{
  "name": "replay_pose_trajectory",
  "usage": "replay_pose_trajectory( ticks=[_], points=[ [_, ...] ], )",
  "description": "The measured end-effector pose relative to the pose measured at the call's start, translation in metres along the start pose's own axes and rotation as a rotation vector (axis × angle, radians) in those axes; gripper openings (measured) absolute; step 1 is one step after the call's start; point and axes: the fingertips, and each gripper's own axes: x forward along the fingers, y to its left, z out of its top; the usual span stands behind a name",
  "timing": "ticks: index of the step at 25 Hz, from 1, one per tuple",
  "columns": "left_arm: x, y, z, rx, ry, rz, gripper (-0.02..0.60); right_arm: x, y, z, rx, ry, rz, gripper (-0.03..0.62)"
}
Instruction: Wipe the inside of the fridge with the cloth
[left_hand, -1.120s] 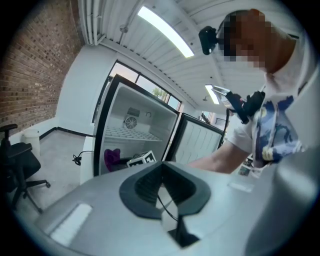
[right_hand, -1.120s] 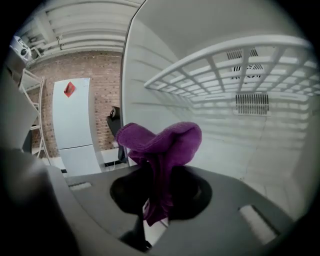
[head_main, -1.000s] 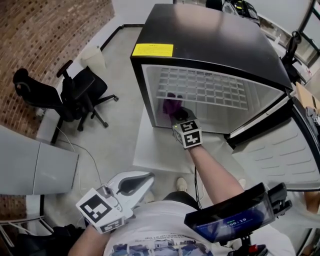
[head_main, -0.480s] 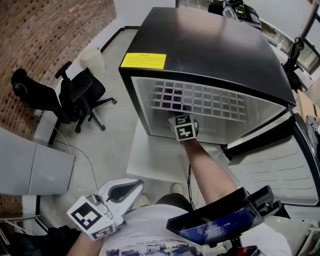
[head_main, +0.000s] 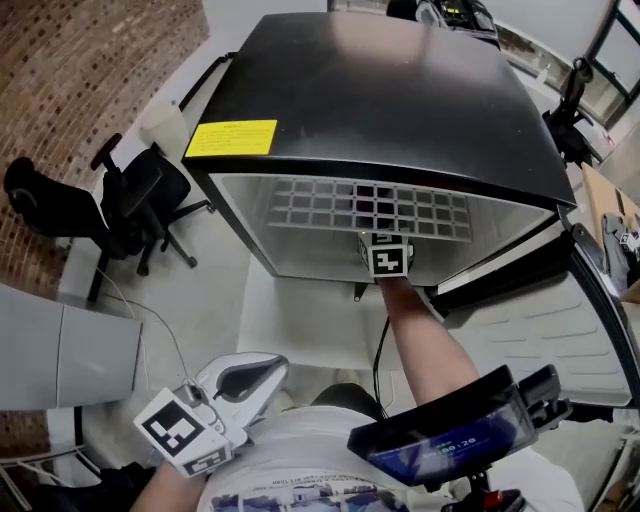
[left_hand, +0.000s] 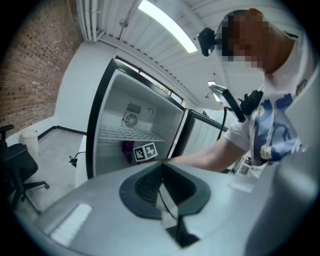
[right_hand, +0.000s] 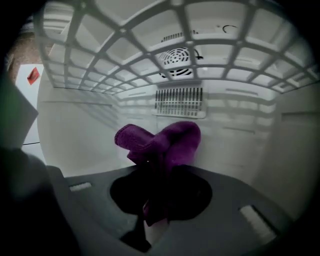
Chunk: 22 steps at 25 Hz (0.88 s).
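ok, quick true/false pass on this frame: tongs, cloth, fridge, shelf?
1. The right tongs, inside the fridge, are shut on the purple cloth. True.
2. The left tongs are inside the fridge too. False: they are outside it, near the person's torso, shut and empty.
3. The fridge is closed. False: its door stands open.
4. A wire shelf sits above the cloth. True.

A brick wall (head_main: 70, 70) borders seemingly concrete floor (head_main: 190, 275) bearing 1 chair (head_main: 140, 195).

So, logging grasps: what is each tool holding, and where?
Right tool pinches the purple cloth at a bunched fold; left tool holds nothing.
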Motion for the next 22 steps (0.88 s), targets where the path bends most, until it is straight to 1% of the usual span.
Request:
replay_pose_trajectory(
  ticks=[6, 10, 13, 19, 22],
  points=[
    [0.02, -0.005, 0.007, 0.016, 0.007, -0.065, 0.005, -0.022, -0.06, -0.011, 0.054, 0.014, -0.125, 0.066],
    [0.03, -0.01, 0.01, 0.031, 0.016, -0.103, 0.005, -0.034, -0.085, -0.018, 0.089, 0.025, -0.182, 0.066],
    [0.034, -0.013, 0.013, 0.042, 0.019, -0.122, 0.005, -0.038, -0.09, -0.019, 0.114, 0.019, -0.197, 0.066],
    [0.035, -0.014, 0.013, 0.046, 0.023, -0.137, 0.005, -0.046, -0.092, -0.005, 0.196, -0.021, -0.231, 0.066],
    [0.031, -0.015, 0.012, 0.046, 0.022, -0.145, 0.005, -0.052, -0.096, -0.008, 0.249, -0.015, -0.286, 0.066]
  ],
)
